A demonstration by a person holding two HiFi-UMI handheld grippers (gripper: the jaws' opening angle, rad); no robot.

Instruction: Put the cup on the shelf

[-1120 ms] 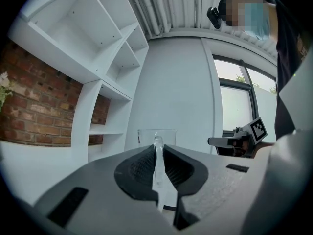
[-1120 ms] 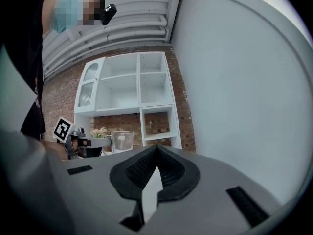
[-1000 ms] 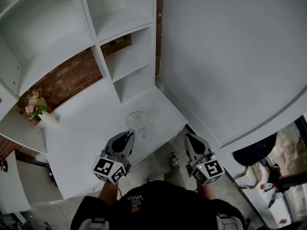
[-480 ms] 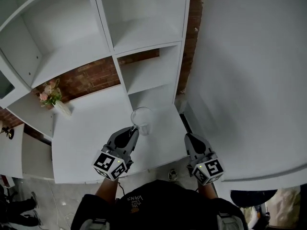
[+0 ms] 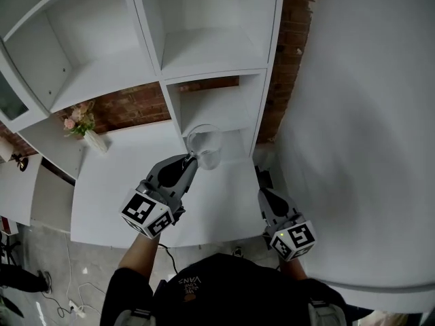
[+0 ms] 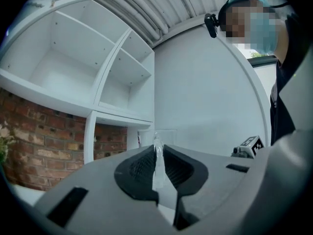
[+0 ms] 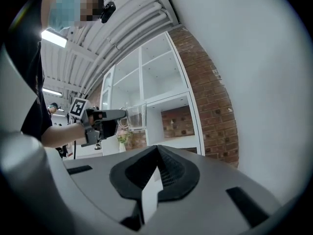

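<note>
The left gripper (image 5: 192, 159) is clamped on the rim of the clear cup (image 5: 206, 148), holding it upright above the white counter (image 5: 115, 182) before the shelf (image 5: 211, 104), while the right gripper (image 5: 264, 195) hangs closed, empty.

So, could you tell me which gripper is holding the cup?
The left gripper: its fingers pinch the rim of the cup, while the right gripper is shut on nothing.

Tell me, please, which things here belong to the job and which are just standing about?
Job: cup, pinched by its rim in the left claw; white shelf.
Standing about: vase of flowers; brick wall; right claw, shut and empty.
</note>
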